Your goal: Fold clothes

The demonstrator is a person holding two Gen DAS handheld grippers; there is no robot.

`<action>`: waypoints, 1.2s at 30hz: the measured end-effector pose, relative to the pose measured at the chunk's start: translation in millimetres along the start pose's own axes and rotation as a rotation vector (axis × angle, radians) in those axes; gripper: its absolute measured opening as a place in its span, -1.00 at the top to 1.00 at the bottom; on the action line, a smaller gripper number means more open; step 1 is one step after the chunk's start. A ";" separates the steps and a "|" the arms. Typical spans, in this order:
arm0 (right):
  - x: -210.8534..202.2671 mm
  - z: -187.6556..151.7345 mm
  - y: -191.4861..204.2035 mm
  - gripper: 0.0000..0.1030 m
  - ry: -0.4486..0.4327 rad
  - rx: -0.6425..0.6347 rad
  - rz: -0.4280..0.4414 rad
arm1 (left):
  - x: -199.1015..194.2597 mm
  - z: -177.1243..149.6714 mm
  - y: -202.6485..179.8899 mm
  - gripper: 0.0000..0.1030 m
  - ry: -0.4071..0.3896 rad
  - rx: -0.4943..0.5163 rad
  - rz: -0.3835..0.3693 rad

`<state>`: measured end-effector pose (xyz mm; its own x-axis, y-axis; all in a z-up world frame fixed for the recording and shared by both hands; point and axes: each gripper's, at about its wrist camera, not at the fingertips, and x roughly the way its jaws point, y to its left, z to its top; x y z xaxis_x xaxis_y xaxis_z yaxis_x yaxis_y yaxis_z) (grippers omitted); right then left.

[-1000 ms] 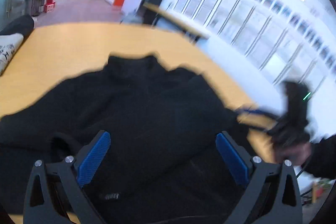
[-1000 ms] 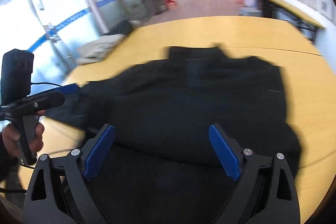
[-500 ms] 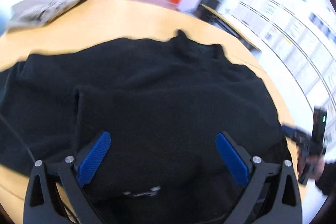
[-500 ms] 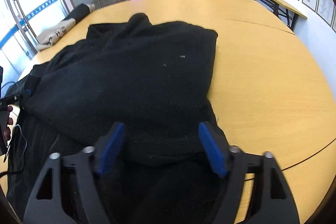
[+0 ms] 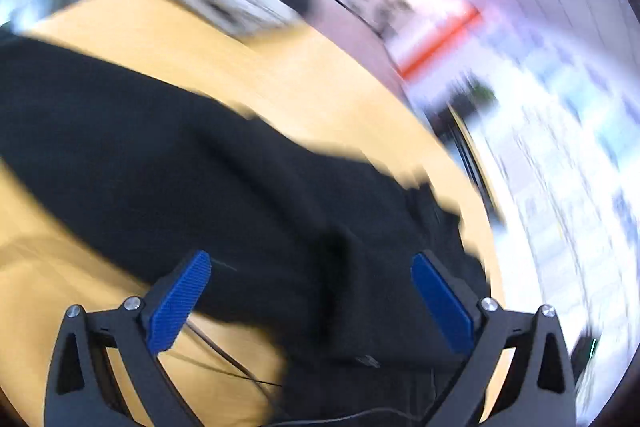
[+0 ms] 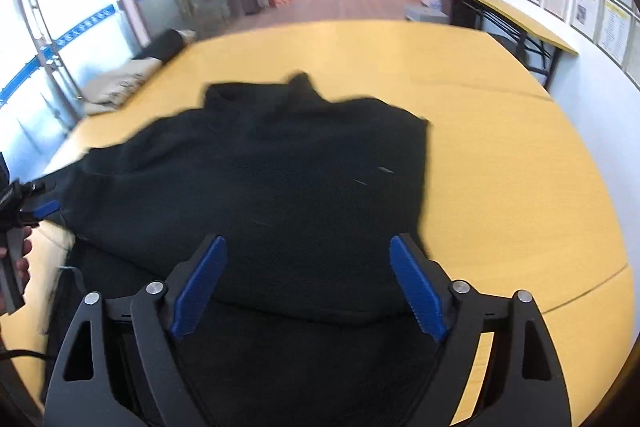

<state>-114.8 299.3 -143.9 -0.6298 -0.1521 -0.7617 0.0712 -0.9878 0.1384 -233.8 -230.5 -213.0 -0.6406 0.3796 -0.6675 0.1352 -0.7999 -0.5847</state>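
No legible text on anything.

One black garment [image 6: 280, 179], one yellow table [image 6: 520, 187], two grippers [image 6: 308, 283] [image 5: 312, 291]

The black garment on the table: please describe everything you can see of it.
The black garment is a thick, fleece-like top, plain apart from a few pale bits of lint. It lies spread on the yellow wooden table, with a raised collar at the far edge and one side folded over the body. A sleeve stretches toward the left tongs. The right tongs are open above its near hem, holding nothing. In the left wrist view it is blurred.
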 end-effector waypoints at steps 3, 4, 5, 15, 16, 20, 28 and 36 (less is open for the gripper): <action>-3.3 0.0 37.7 -0.66 0.007 -0.037 0.035 | -28.4 35.9 63.6 -1.00 -0.050 -0.159 0.164; 0.5 -2.1 52.1 -0.66 0.020 -0.045 0.051 | -35.4 48.2 88.0 -1.00 -0.059 -0.213 0.228; 4.9 -4.3 66.7 -0.66 0.033 -0.052 0.067 | -40.2 57.4 108.7 -1.00 -0.064 -0.259 0.284; 50.6 -34.9 208.5 -0.66 0.152 -0.143 0.225 | -42.1 122.8 228.9 -0.99 -0.122 -0.404 0.433; 52.5 -37.8 217.4 -0.66 0.160 -0.150 0.233 | -37.2 125.7 228.0 -0.99 -0.119 -0.386 0.425; 58.3 -44.7 233.7 -0.66 0.193 -0.137 0.242 | -39.1 127.8 236.0 -0.52 -0.154 -0.342 0.358; 58.1 -51.0 235.9 -0.66 0.212 -0.138 0.231 | -47.8 130.7 265.2 0.71 -0.149 -0.358 0.216; 39.8 -56.5 211.3 -0.66 0.188 -0.111 0.244 | -135.9 121.1 178.6 0.77 -0.312 -0.282 0.028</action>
<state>-81.2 82.6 -180.7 -0.4308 -0.3779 -0.8195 0.2928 -0.9175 0.2691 -214.1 -481.2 -170.8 -0.8260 0.1656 -0.5387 0.3297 -0.6332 -0.7002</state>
